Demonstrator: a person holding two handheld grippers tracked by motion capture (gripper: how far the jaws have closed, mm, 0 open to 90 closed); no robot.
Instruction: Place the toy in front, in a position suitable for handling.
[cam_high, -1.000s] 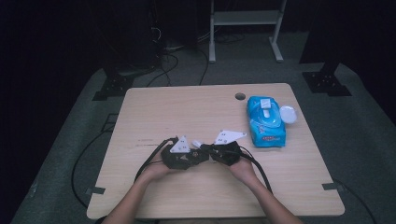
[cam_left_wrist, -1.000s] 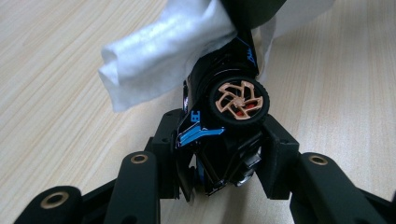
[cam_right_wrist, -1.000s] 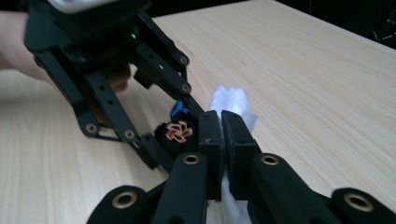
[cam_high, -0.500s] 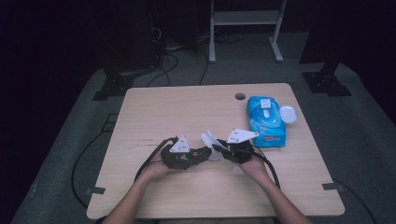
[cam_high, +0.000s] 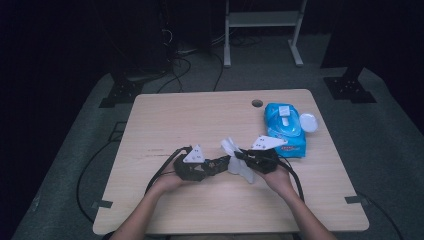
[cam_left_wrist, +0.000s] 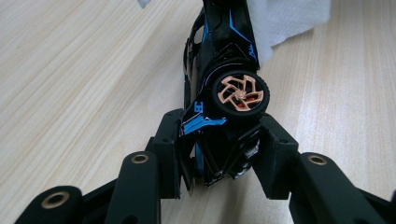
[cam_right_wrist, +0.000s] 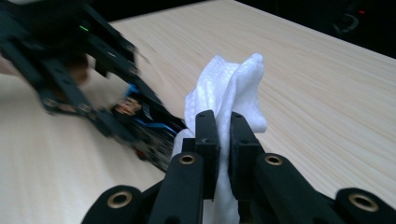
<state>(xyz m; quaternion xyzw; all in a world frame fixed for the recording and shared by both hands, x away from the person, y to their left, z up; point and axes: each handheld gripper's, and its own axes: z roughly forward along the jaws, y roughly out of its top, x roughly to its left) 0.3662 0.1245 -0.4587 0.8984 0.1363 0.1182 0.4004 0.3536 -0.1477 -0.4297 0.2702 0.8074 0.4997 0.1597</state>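
A black toy car (cam_left_wrist: 224, 93) with blue trim and copper wheels lies tipped on its side, and my left gripper (cam_left_wrist: 219, 149) is shut on its rear end. In the high view this gripper (cam_high: 215, 164) rests low at the table's front middle. My right gripper (cam_right_wrist: 224, 135) is shut on a crumpled white wipe (cam_right_wrist: 233, 84), its jaws having just been closing on it. The wipe (cam_high: 232, 150) touches the car's far end (cam_right_wrist: 149, 126), and the right gripper (cam_high: 241, 158) sits just right of it.
A blue pack of wipes (cam_high: 285, 130) lies at the right of the wooden table (cam_high: 200, 115), with a white round lid (cam_high: 307, 122) beside it. A cable hole (cam_high: 257, 103) is near the far edge. Cables trail from both grippers toward the front edge.
My right gripper has drawn to the right, away from the left one, with the white wipe in it. The left gripper and the car have stayed put.
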